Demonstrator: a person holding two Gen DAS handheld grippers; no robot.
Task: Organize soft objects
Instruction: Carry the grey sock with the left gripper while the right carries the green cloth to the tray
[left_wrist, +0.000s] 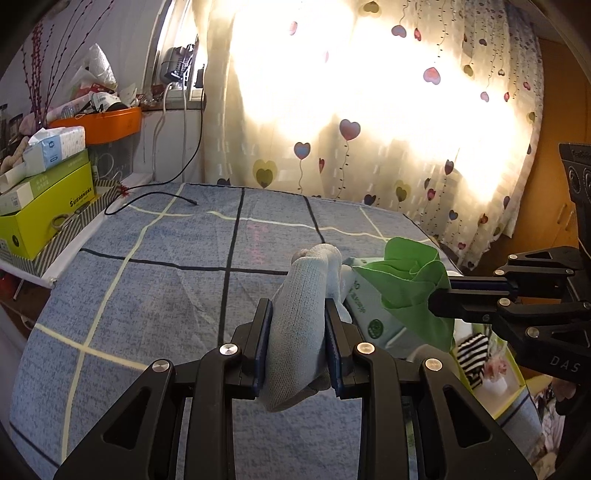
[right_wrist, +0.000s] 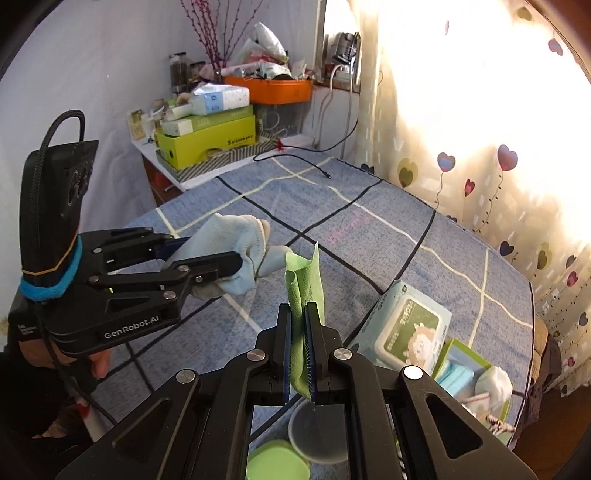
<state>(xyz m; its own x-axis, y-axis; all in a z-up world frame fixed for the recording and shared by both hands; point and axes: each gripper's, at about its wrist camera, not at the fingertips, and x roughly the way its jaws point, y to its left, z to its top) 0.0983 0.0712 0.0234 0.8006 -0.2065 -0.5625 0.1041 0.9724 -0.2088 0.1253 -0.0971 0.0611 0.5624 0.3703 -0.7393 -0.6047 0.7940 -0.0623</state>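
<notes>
My left gripper (left_wrist: 298, 308) is shut on a light blue sock (left_wrist: 301, 295) and holds it above the blue checked cloth (left_wrist: 166, 295). The sock (right_wrist: 236, 243) and left gripper (right_wrist: 225, 258) also show at the left of the right wrist view. My right gripper (right_wrist: 299, 314) is shut on a green cloth (right_wrist: 306, 288), held upright above the table. In the left wrist view the green cloth (left_wrist: 410, 280) hangs from the right gripper (left_wrist: 439, 295), just right of the sock.
A wet-wipes pack (right_wrist: 406, 328) and a green box with soft items (right_wrist: 469, 373) lie at the right. A clear lid (right_wrist: 317, 435) and green lid (right_wrist: 277, 461) sit near. Stacked boxes (left_wrist: 44, 206), an orange bin (left_wrist: 107, 123) and a black cable (left_wrist: 155, 195) are far left.
</notes>
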